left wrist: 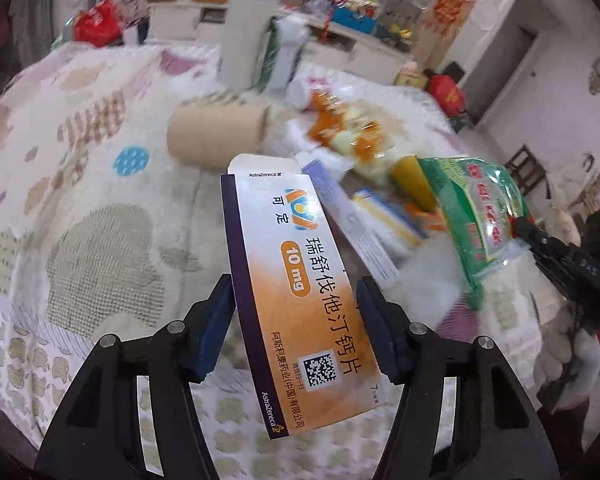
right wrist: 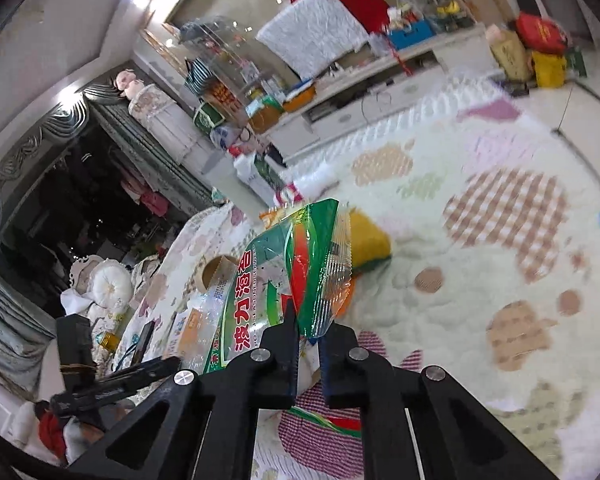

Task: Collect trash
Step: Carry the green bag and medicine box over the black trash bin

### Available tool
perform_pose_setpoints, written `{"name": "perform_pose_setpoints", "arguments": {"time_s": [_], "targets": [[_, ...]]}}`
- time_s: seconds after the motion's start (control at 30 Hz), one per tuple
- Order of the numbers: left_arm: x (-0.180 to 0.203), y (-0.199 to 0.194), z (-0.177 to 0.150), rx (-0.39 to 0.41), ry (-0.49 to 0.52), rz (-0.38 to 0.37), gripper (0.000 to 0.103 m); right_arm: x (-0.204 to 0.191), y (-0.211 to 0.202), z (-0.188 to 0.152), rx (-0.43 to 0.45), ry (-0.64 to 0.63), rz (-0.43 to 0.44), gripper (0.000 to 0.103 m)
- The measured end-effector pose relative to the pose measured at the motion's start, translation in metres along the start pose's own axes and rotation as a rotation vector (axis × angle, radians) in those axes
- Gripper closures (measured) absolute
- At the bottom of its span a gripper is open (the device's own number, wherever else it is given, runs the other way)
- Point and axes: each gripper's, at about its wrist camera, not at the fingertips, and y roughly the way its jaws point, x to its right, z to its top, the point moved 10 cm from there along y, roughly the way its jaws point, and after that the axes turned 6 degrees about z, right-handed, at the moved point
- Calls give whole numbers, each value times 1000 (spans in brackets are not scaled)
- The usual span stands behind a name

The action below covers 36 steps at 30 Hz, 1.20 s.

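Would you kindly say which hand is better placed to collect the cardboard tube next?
Probably the left: its tongs face the cardboard tube, though they hold a medicine box. The right tongs are pinching a green wrapper.

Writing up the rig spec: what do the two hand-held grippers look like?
Left hand-held gripper: matte black angular fingers with cut-outs, silver pivot pins, dark blue pads. Right hand-held gripper: same black build and silver pins, one blue pad visible. No cables or markings are visible.

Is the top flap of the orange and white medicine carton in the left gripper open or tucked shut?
Open. The orange and white medicine carton has its top flap standing up past the box end, untucked. Its contents are not visible.
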Motion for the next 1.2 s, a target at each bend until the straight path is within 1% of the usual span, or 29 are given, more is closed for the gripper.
{"name": "perform_pose_setpoints", "arguments": {"time_s": [0.1, 0.3, 0.43, 0.53, 0.73, 0.77, 0.97, 1.1, 1.2], "targets": [[24, -9, 5, 13, 38, -39, 43, 1, -25, 10, 43, -30, -33, 96], [77, -12, 11, 19, 106, -114, 44, 16, -70, 21, 99, -54, -110, 96], [123, -8, 15, 20, 175, -166, 44, 38, -102, 26, 140, -44, -173, 96], [166, 0, 15, 19, 234, -209, 44, 55, -126, 28, 165, -31, -219, 96], [241, 20, 10, -23, 317, -290, 44, 98, -183, 30, 216, 7, -340, 96], [259, 23, 8, -33, 336, -310, 44, 106, -194, 28, 224, 14, -364, 96], [335, 37, -8, -68, 423, -387, 44, 155, -258, 17, 266, 82, -484, 96], [371, 51, -17, -96, 455, -407, 44, 186, -296, 1, 275, 119, -573, 96], [396, 61, -25, -114, 480, -413, 44, 209, -320, -9, 282, 160, -609, 95]]}}
